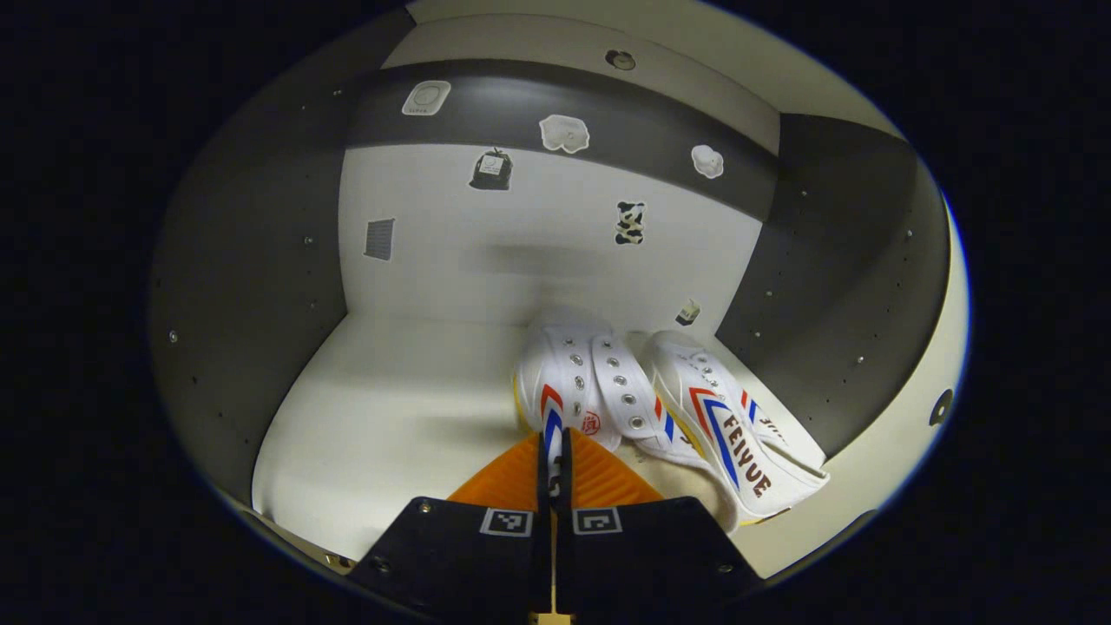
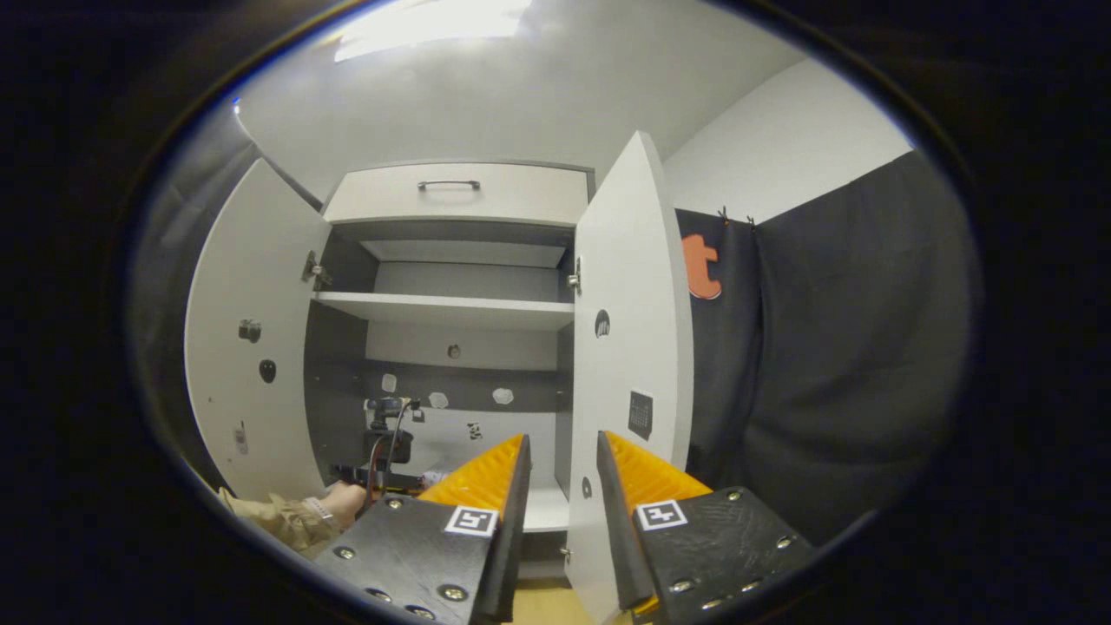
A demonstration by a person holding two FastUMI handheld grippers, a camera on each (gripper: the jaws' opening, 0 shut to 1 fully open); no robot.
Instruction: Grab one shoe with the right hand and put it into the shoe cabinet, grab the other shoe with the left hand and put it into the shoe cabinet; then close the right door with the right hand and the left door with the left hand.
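- In the left gripper view the cabinet floor (image 1: 391,417) lies pale and bare on the left, with the dark side wall (image 1: 252,260) rising beside it; stickers dot the back wall (image 1: 521,234).
- At centre the left gripper (image 1: 555,451) has its fingers pressed together on the heel edge of the left shoe (image 1: 573,382), a white shoe with red and blue stripes standing on the cabinet floor, toe toward the back wall.
- Just to the right, touching it side by side, stands the right shoe (image 1: 729,417), also inside the compartment, close to the dark right wall (image 1: 833,278).
- In the right gripper view the left door (image 2: 252,347) stands swung open; low beside it a hand (image 2: 343,499) and sleeve (image 2: 278,516) reach into the shoe cabinet (image 2: 451,304), holding the other gripper's body.
- The right gripper (image 2: 560,469) hangs in front of the cabinet with its fingers moderately apart and nothing between them.
- The right door (image 2: 634,347) stands open, its edge just beyond the gripper's gap.
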